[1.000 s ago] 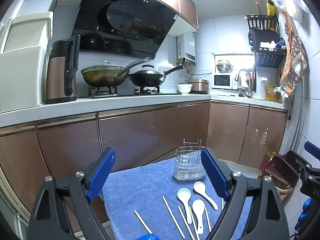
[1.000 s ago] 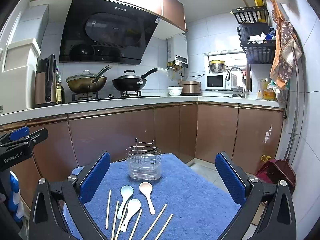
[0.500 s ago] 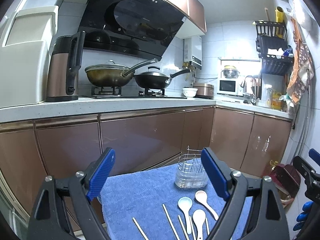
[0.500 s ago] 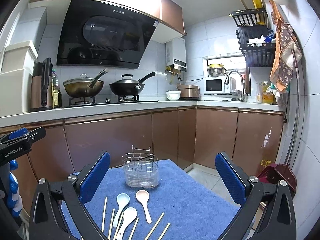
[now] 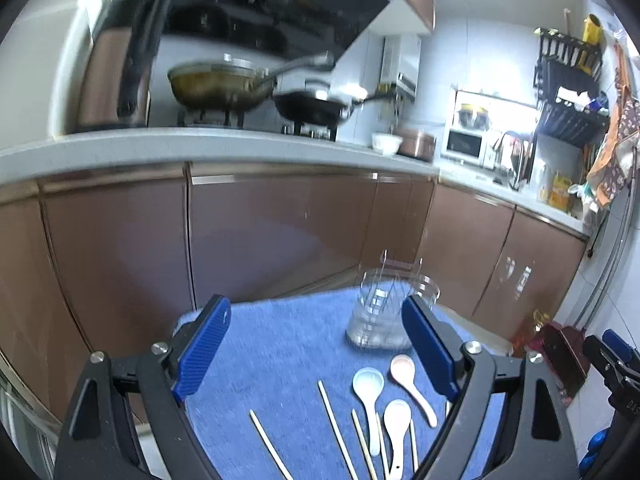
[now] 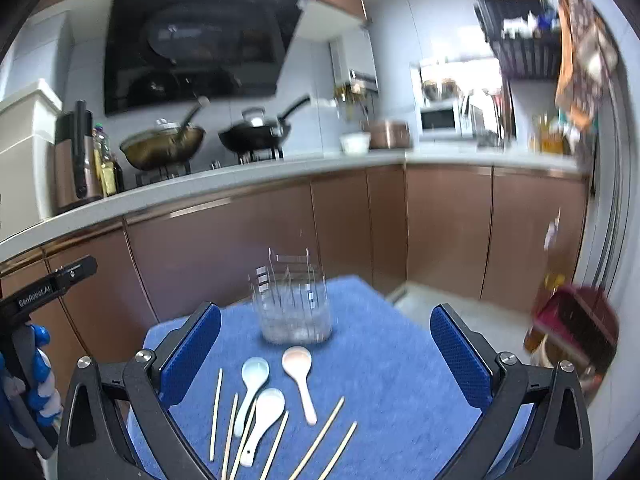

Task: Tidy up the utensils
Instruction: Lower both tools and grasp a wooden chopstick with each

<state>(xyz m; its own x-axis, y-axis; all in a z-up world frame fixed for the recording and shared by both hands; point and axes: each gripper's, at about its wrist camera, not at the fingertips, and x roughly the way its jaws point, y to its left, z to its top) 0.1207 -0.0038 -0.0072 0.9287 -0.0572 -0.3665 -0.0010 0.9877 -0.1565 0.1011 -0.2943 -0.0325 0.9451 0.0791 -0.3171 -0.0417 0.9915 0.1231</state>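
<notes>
A clear utensil holder (image 5: 386, 312) (image 6: 294, 308) with a wire insert stands at the far side of a blue cloth (image 5: 280, 356) (image 6: 384, 368). In front of it lie three ceramic spoons: a pale blue one (image 5: 369, 390) (image 6: 252, 380), a pink one (image 5: 408, 376) (image 6: 300, 372) and a white one (image 5: 396, 424) (image 6: 264, 408). Several wooden chopsticks (image 5: 336, 428) (image 6: 316, 444) are scattered around them. My left gripper (image 5: 316, 348) hangs open above the cloth's left half. My right gripper (image 6: 326, 356) is open too, above the spoons. Neither holds anything.
Brown cabinets (image 5: 280, 224) run behind the cloth under a white counter (image 6: 240, 176) with two pans on a stove. A dark red dustpan (image 6: 576, 320) sits on the floor to the right. The other gripper's body shows at the left edge (image 6: 32, 300).
Both cameras have tilted and moved, and the view is now blurred. The holder and spoons sit lower and nearer in both views. Both grippers stay open and empty.
</notes>
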